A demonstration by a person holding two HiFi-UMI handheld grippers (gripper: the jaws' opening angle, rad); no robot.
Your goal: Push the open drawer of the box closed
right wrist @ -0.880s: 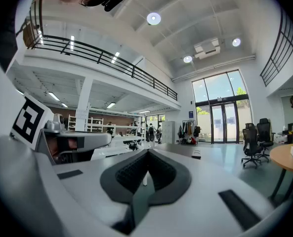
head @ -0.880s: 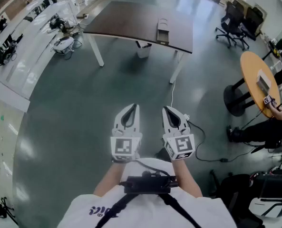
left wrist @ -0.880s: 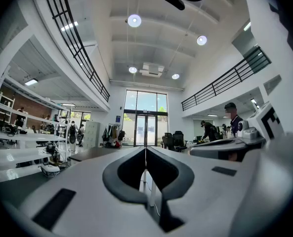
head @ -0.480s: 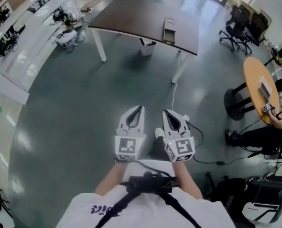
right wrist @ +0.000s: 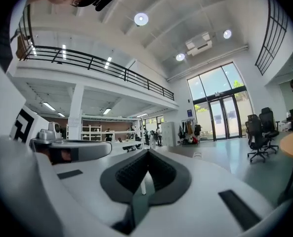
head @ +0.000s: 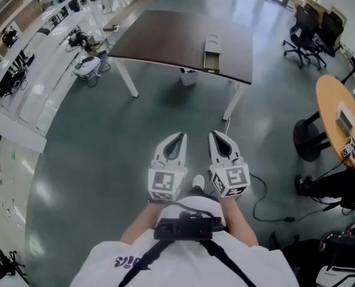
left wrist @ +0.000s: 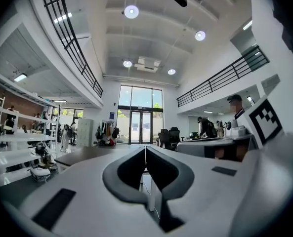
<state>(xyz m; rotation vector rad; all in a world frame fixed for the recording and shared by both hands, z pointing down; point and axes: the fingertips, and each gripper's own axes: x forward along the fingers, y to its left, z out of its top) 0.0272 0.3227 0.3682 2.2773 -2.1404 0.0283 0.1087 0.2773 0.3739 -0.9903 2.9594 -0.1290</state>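
Though far from the box (head: 211, 44), both hand-held grippers (head: 179, 136) (head: 215, 134) empty, jaws together.

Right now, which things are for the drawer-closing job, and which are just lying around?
For the job:
box with its open drawer
dark table under it
left tool, shut, empty
right tool, shut, empty

Just lying about:
office chairs
round wooden table
floor cable

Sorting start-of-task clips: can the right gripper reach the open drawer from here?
Probably not: the right gripper sits close to the person, with floor between it and the drawer on the table. Nothing blocks the way.
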